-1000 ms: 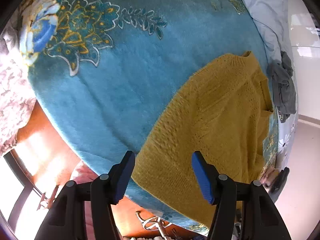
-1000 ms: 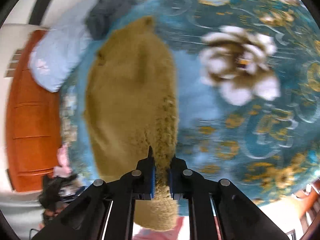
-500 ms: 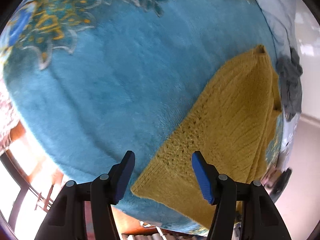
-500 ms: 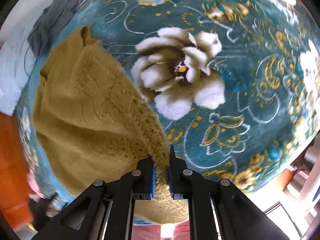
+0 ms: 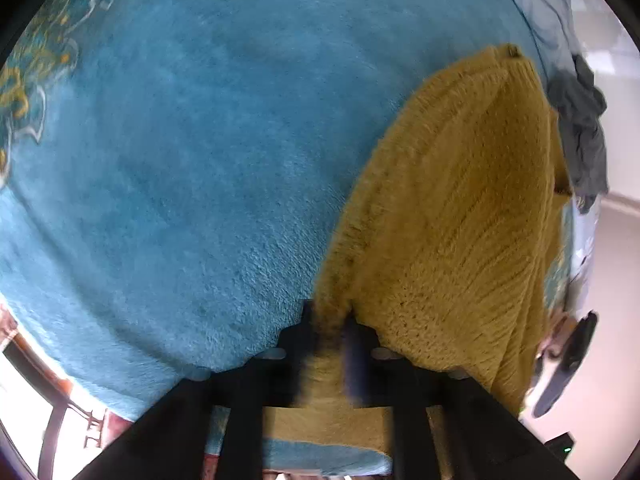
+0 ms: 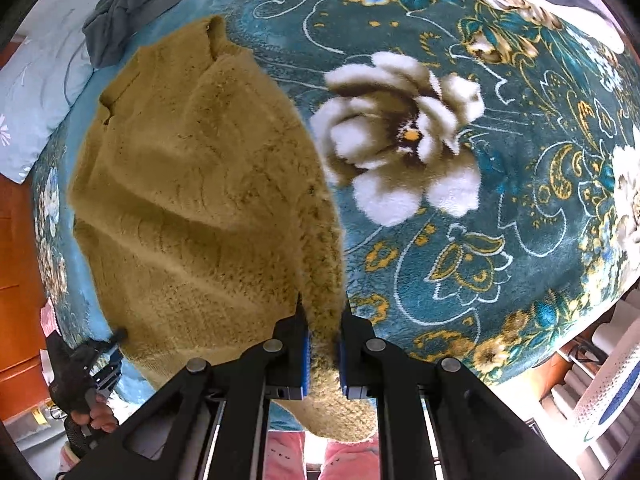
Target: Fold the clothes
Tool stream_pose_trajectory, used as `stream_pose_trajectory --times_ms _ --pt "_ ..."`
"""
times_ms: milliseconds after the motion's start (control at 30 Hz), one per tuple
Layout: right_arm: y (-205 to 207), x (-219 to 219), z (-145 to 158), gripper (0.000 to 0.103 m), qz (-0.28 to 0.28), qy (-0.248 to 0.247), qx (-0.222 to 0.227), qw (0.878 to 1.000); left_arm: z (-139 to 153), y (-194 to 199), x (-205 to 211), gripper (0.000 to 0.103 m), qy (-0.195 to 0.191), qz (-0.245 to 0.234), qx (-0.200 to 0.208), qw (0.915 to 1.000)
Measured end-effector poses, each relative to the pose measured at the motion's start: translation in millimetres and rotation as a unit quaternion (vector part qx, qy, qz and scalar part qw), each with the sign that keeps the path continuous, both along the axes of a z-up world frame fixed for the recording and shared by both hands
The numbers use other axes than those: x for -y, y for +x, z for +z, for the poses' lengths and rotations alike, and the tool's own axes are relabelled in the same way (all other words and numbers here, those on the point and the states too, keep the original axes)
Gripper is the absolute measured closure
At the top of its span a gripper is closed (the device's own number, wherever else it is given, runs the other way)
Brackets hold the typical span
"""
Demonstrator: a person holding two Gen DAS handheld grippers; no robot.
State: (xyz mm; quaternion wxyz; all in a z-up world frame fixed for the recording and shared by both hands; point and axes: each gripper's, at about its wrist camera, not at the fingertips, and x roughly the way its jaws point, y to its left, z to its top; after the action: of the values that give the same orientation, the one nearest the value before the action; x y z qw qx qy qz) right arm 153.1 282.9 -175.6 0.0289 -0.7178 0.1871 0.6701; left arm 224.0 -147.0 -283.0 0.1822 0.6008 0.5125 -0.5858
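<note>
A mustard-yellow knitted sweater (image 5: 460, 208) lies on a teal floral blanket (image 5: 192, 168), its neck end away from me. My left gripper (image 5: 329, 320) is shut on the sweater's near hem corner. In the right wrist view the sweater (image 6: 200, 200) fills the left half. My right gripper (image 6: 322, 316) is shut on its near right hem edge, with knit bunched between the blue pads. My left gripper (image 6: 116, 338) also shows at the sweater's lower left corner in that view.
A dark grey garment (image 5: 582, 128) lies crumpled beyond the sweater, also seen in the right wrist view (image 6: 132, 4). A pale blue pillow (image 6: 36, 80) lies at the far left. The blanket's large white flower (image 6: 400, 140) lies right of the sweater. The bed edge runs just below both grippers.
My left gripper moved forward onto the sweater's hem corner and closed on it; it was open before. My right gripper stayed shut on the hem while its view swung.
</note>
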Motion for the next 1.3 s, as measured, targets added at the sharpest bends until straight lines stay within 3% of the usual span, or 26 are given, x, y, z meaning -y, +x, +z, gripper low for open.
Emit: stream_pose_trajectory --times_ms 233,333,400,500,567,667,767,900,1133,1200,1300 --pt "4.7 -19.3 47.0 0.092 0.045 0.014 -0.059 0.997 93.8 5.5 29.4 0.093 -0.047 -0.004 -0.1 0.9939" --pt "11.1 -18.4 32.2 0.092 0.045 0.016 -0.039 0.998 82.9 19.8 33.2 0.093 -0.07 -0.03 -0.054 0.9957" --pt "15.6 -17.8 18.4 0.092 0.033 0.012 -0.019 0.999 60.9 32.6 38.1 0.093 -0.044 -0.017 -0.015 0.9988" --pt "19.3 -21.0 17.8 0.087 0.008 0.0 -0.018 1.0 54.4 48.7 50.0 0.089 -0.005 0.033 -0.004 0.9994" --pt "15.0 -20.9 30.3 0.085 0.012 0.004 -0.032 0.999 71.7 51.5 59.3 0.09 -0.011 0.048 -0.017 0.9986" --pt "6.7 -21.6 57.6 0.083 0.021 0.004 -0.06 0.998 103.3 48.9 70.7 0.078 -0.023 0.045 -0.038 0.998" --pt "-0.4 -22.4 92.5 0.078 0.031 -0.008 -0.107 0.994 153.3 46.3 75.3 0.069 -0.051 0.033 -0.079 0.995" --pt "-8.5 -17.7 135.1 0.065 0.049 -0.033 -0.166 0.984 204.2 20.2 47.7 0.048 -0.1 0.0 -0.135 0.9857" --pt "-43.3 13.9 187.1 0.047 0.101 -0.044 -0.234 0.966 269.7 -52.9 24.1 0.042 -0.171 -0.108 -0.166 0.9651" --pt "-58.2 23.2 196.0 0.03 0.12 -0.036 -0.243 0.962 272.9 -79.5 29.0 0.041 -0.187 -0.127 -0.164 0.9602" --pt "-85.3 38.7 206.6 0.024 0.145 -0.017 -0.244 0.959 269.1 -120.3 43.4 0.04 -0.195 -0.141 -0.164 0.9567"
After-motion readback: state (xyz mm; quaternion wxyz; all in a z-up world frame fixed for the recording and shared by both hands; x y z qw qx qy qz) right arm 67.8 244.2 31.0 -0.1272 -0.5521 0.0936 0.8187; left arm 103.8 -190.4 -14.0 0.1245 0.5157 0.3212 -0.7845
